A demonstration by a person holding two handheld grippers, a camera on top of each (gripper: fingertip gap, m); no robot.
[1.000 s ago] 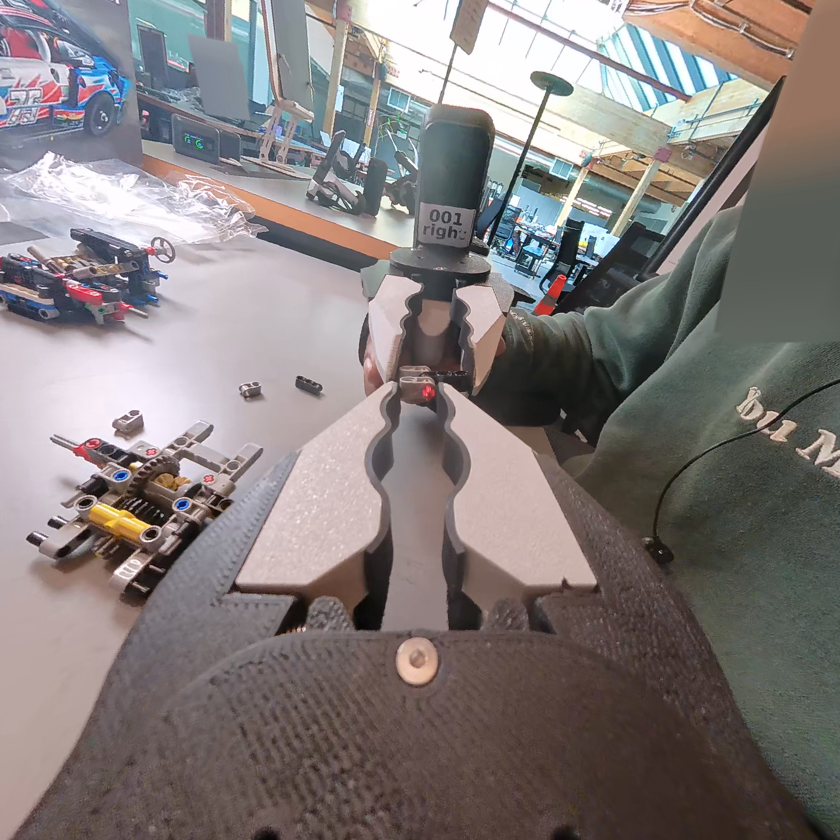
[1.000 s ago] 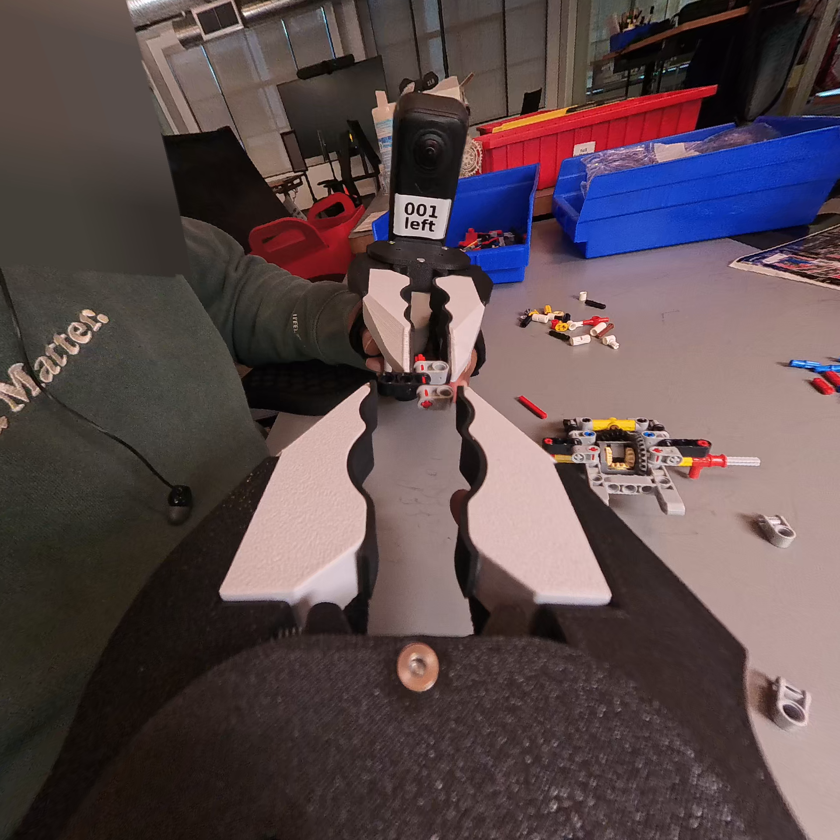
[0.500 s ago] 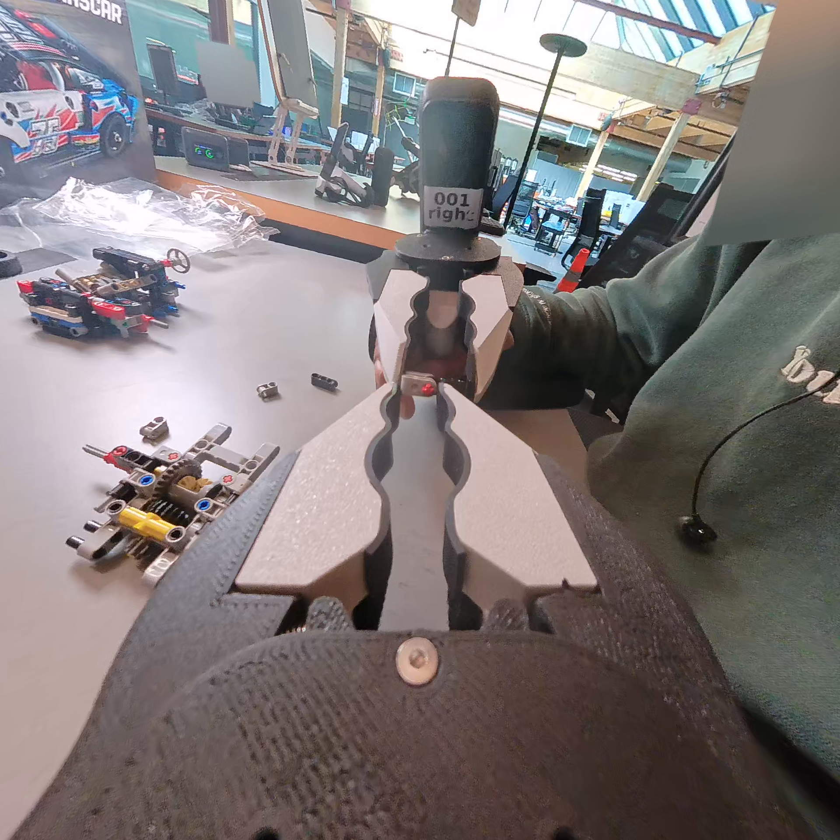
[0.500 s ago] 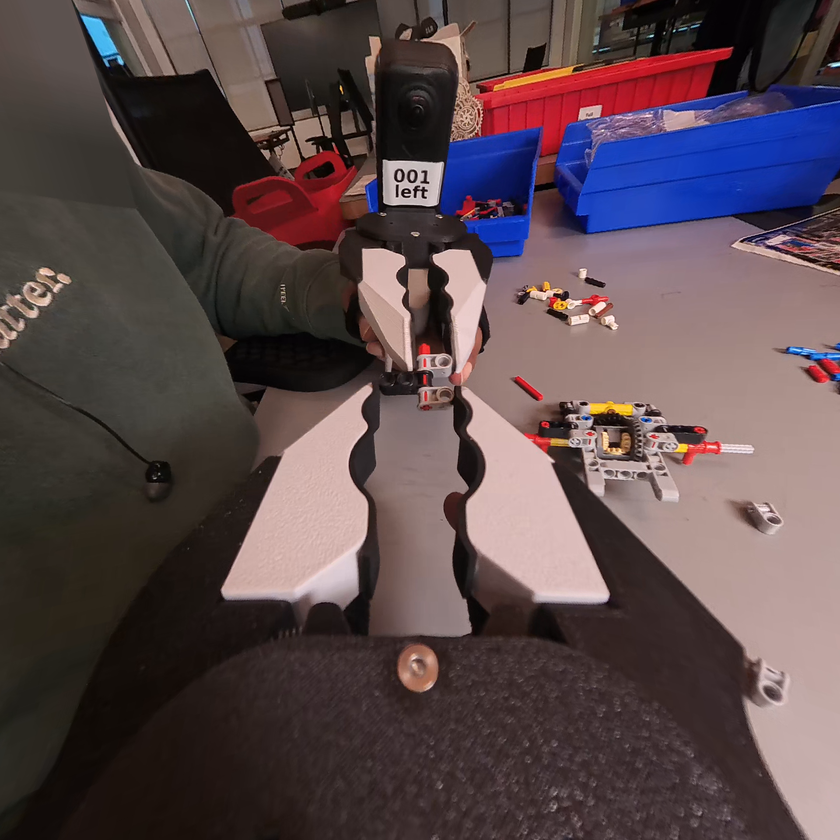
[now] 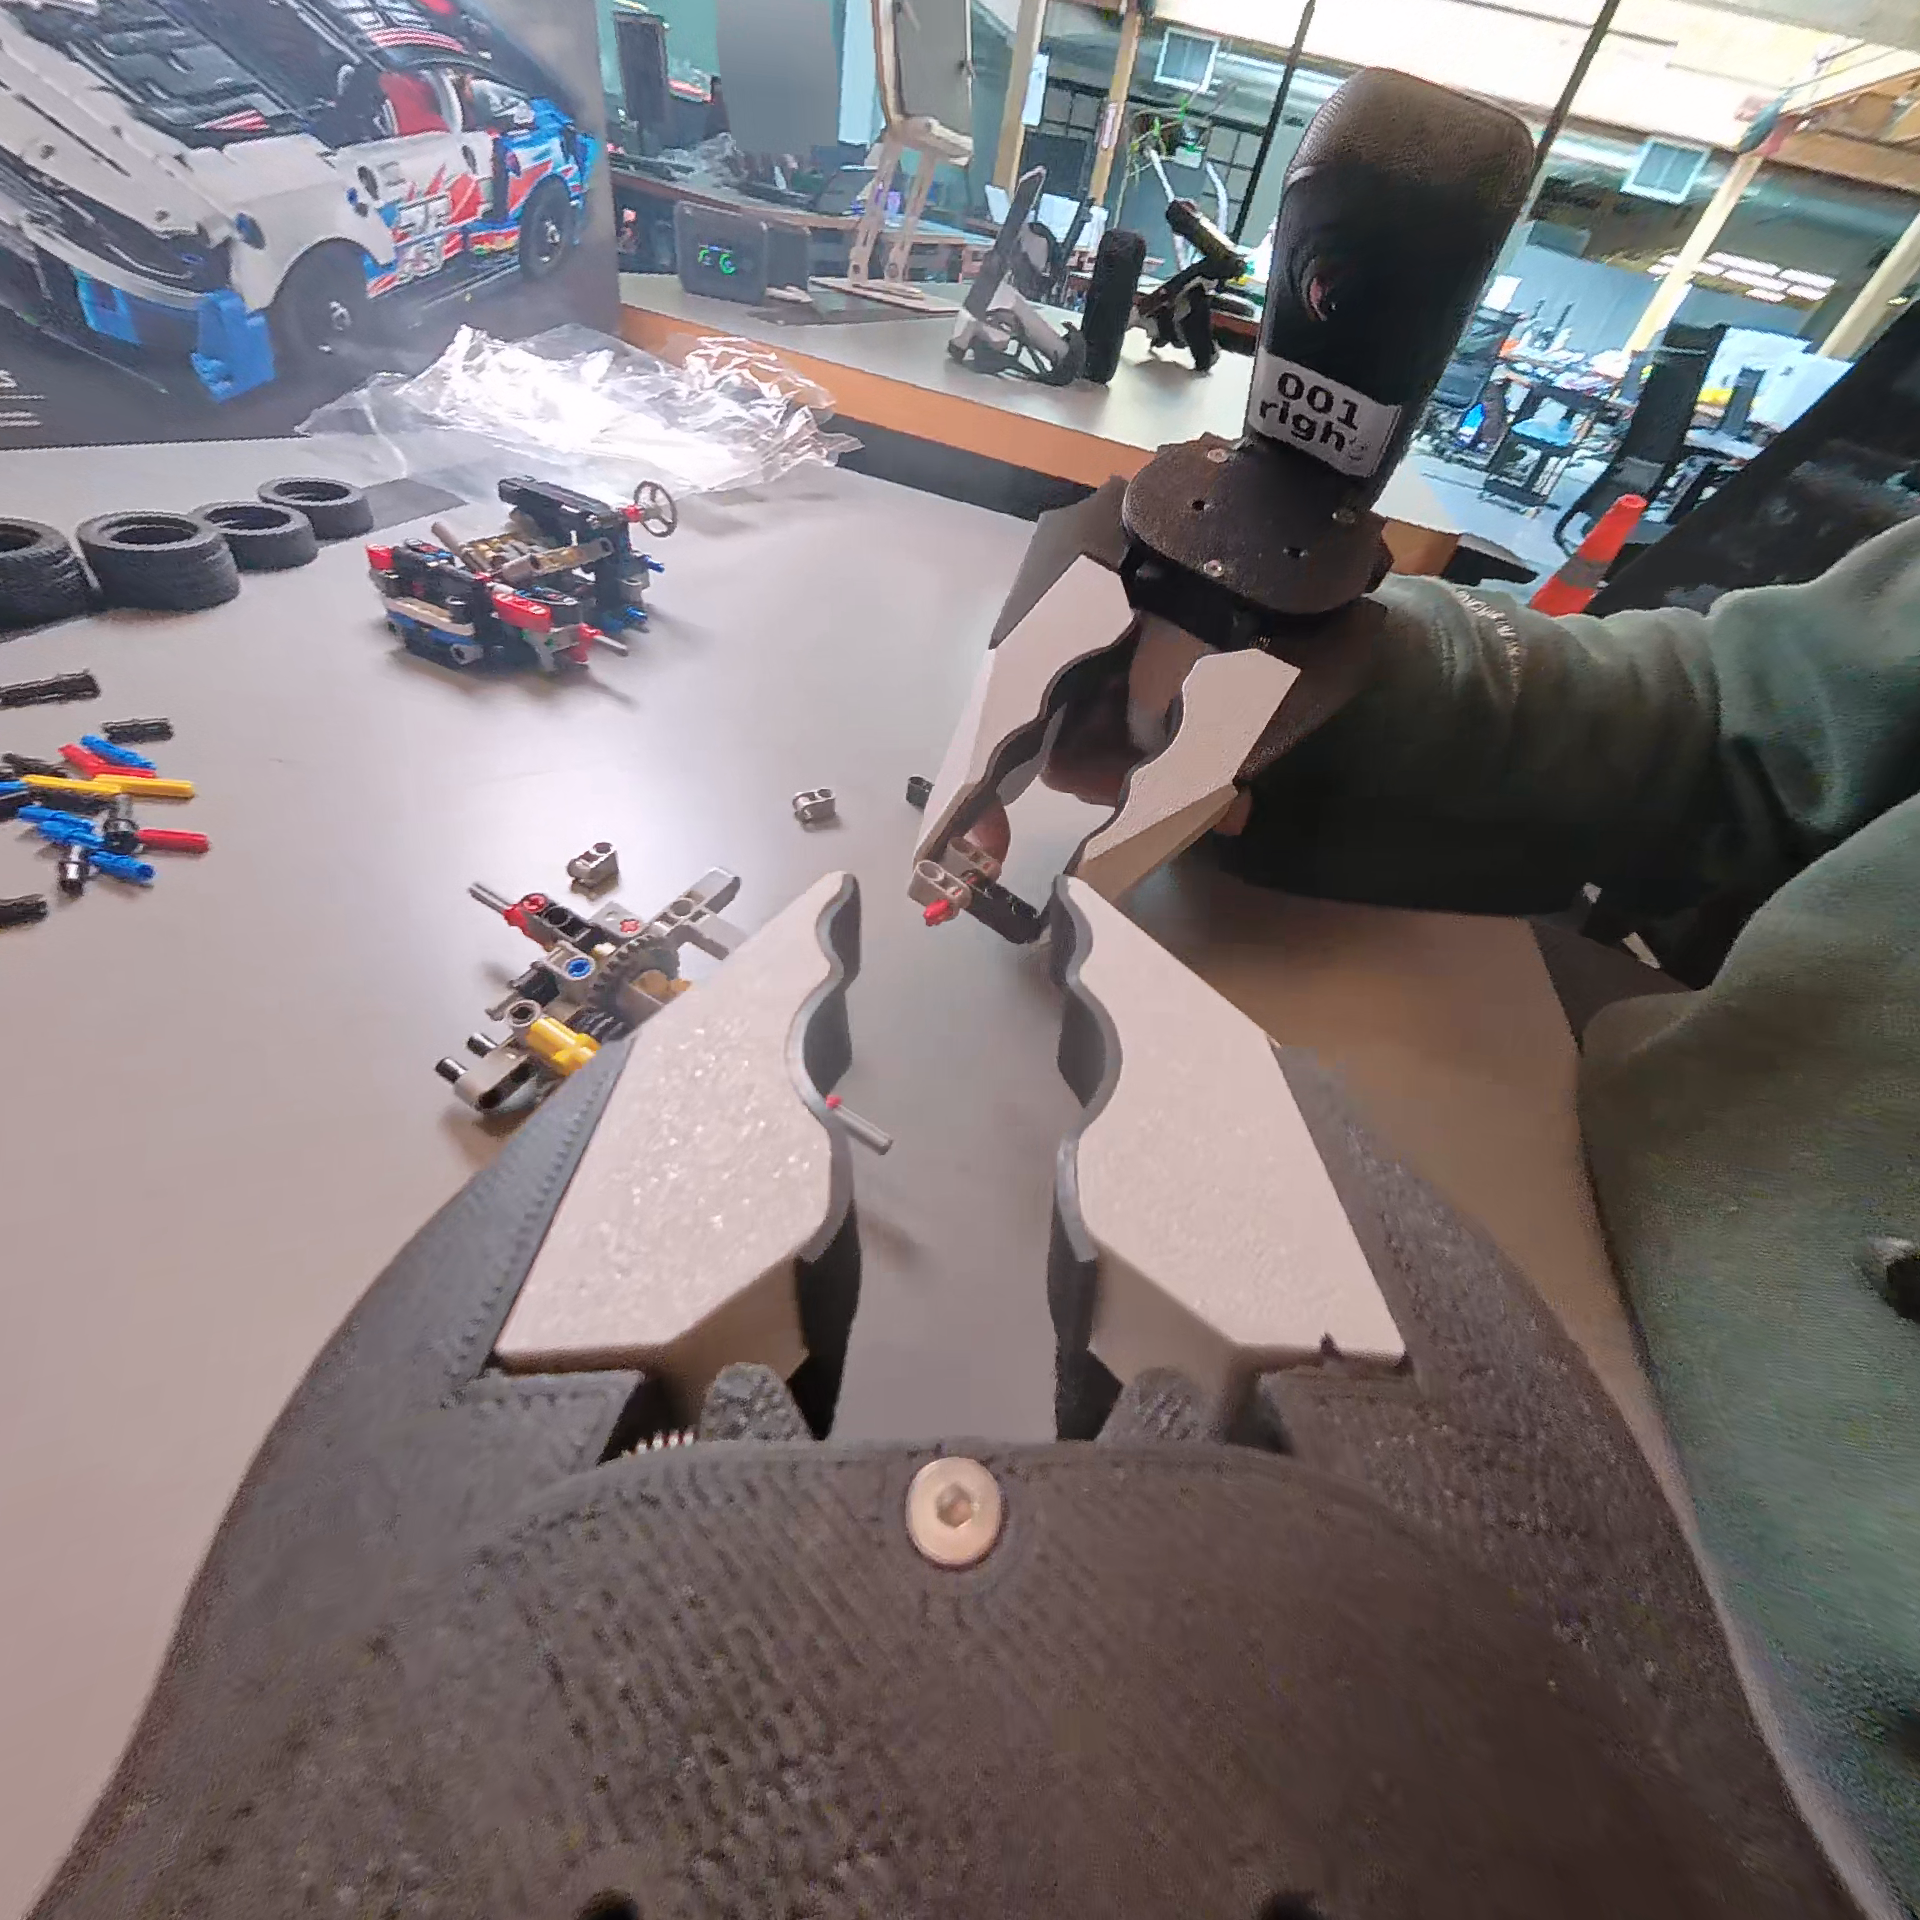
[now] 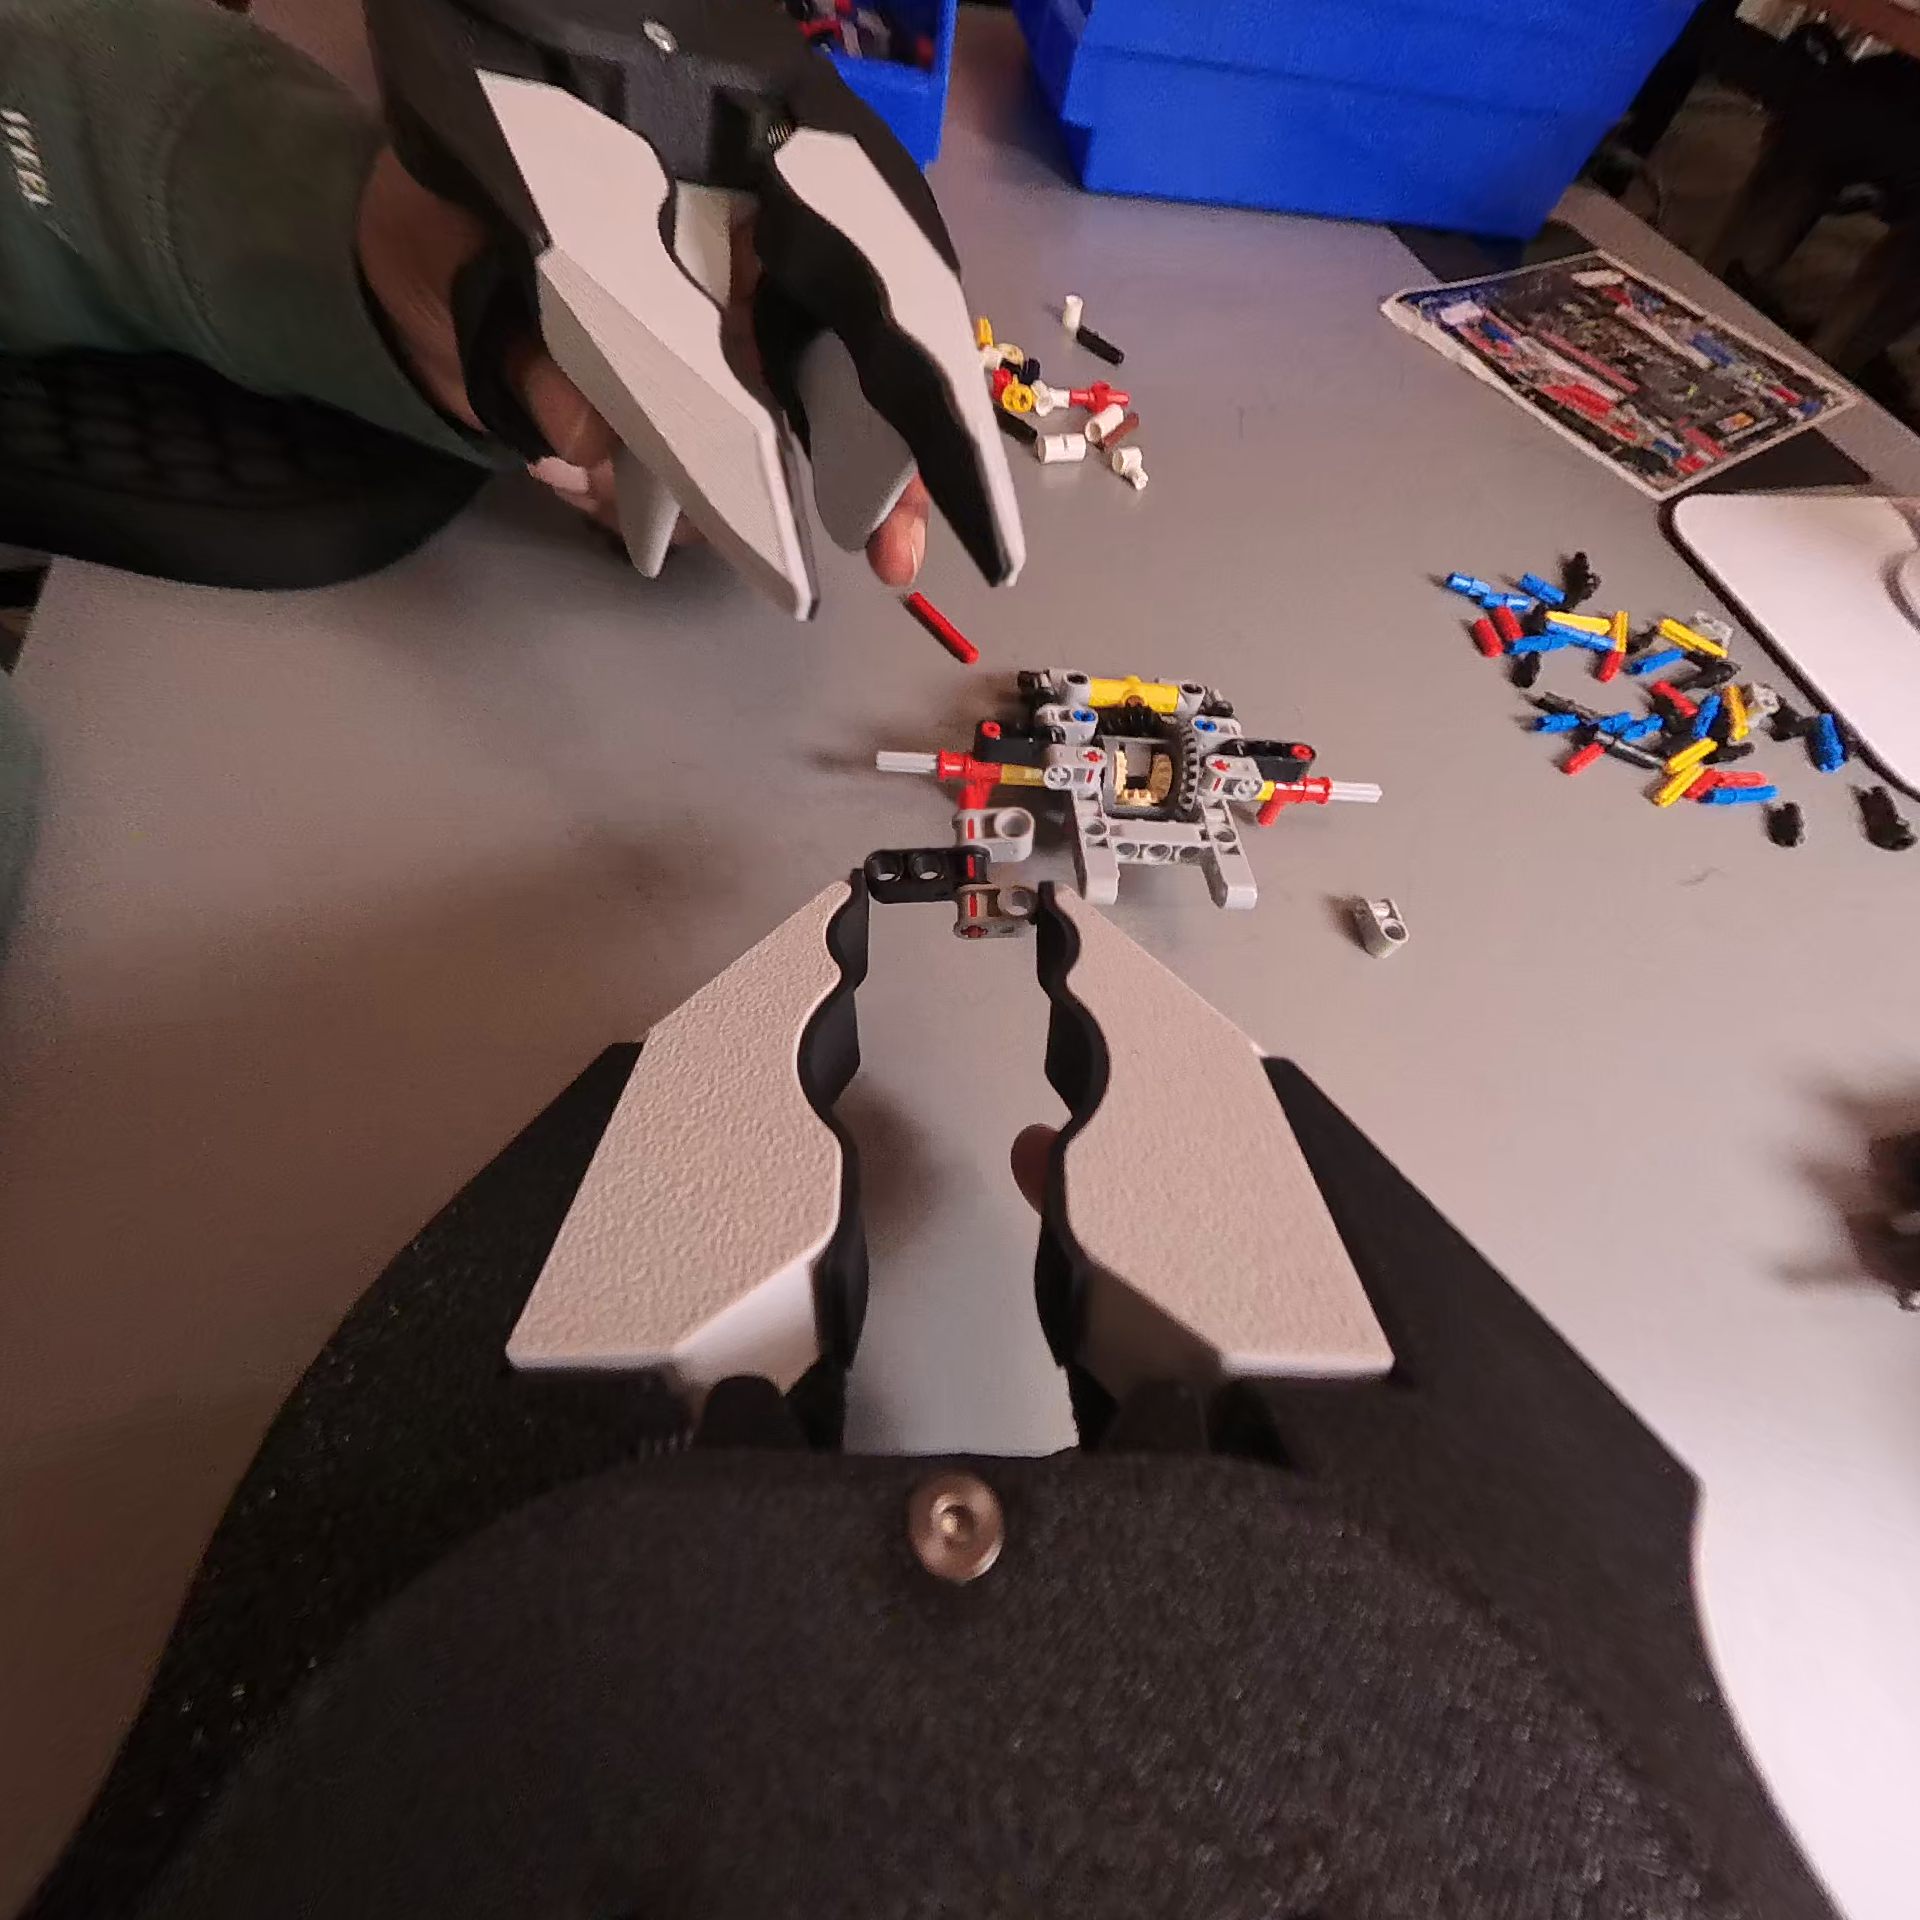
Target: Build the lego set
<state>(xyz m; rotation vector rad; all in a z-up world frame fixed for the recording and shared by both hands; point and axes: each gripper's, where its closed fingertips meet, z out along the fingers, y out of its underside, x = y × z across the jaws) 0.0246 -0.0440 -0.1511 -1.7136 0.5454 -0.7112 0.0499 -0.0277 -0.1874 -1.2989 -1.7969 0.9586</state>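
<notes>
Right tongs [image 6: 945, 899] pinched at the tips on a small sub-assembly [image 6: 951, 883] (black beam, grey connector, red pin), carried low over the tabletop [image 6: 416, 831]. Grip taken as real; from the left wrist view, hard to say whether both tips bear on it. Left tongs [image 5: 954, 909] released, jaws apart, nothing between them. From the right wrist view, seen hovering higher and to the left, tips angled down near a loose red axle [image 6: 940, 627].

Geared axle module [image 6: 1127, 774] flat on the tabletop, ahead of the right tongs and slightly to the right. Long axis, along its cross axle, running left to right across the view. Sub-assembly also lying roughly left to right, so near parallel to that axle. Its grey end just beside the module's near left corner, below a grey connector seated on a red pin there. Touching or apart: not resolved. Right tongs plainly nearer the module than left.

Step judged: bringing the sub-assembly in to mate on the module's left side. Likely needs a short advance forward and right, holes lined up with the pin. Module unsecured, so could slide under a push; free left tongs well placed to brace it.

Also noted: spare grey connector [image 6: 1377, 923], pile of coloured pins [image 6: 1662, 686], larger chassis build [image 5: 520, 592], tyres [image 5: 156, 545].
</notes>
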